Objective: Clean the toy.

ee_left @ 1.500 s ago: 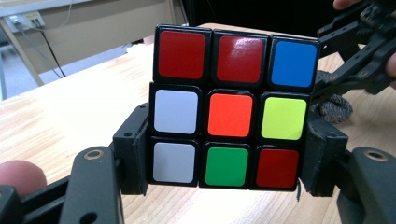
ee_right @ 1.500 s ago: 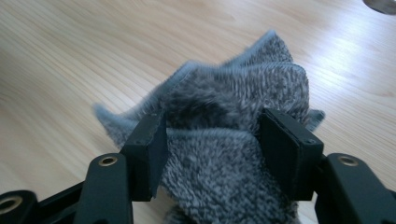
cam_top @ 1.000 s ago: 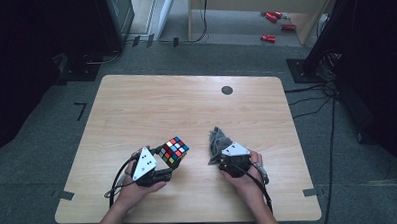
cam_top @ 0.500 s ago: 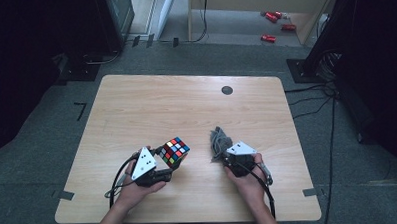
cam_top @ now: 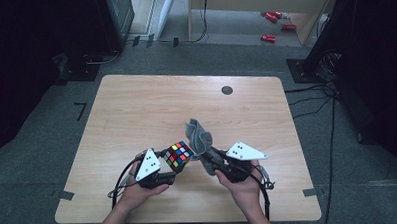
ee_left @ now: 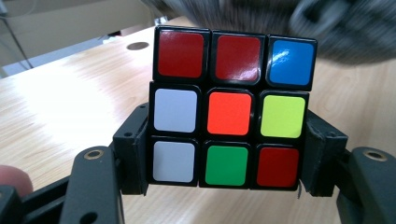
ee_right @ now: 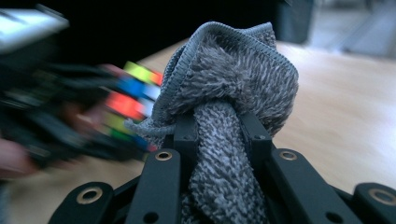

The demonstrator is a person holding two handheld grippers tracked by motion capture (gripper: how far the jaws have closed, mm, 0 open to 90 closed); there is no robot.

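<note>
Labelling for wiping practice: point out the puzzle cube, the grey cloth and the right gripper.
puzzle cube [ee_left: 229, 113], left gripper view, orange centre sticker.
grey cloth [ee_right: 233, 79], right gripper view, bunched top fold.
right gripper [cam_top: 211, 158], high view, jaw tips at cloth.

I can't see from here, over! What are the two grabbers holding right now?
Left gripper clamped on the puzzle cube. Right gripper just closed on the grey cloth, beside the cube above the table. Nothing in between.

Grey cloth [cam_top: 199, 137] now pinched in right tool [cam_top: 211, 159], off the table [cam_top: 136, 104].
</note>
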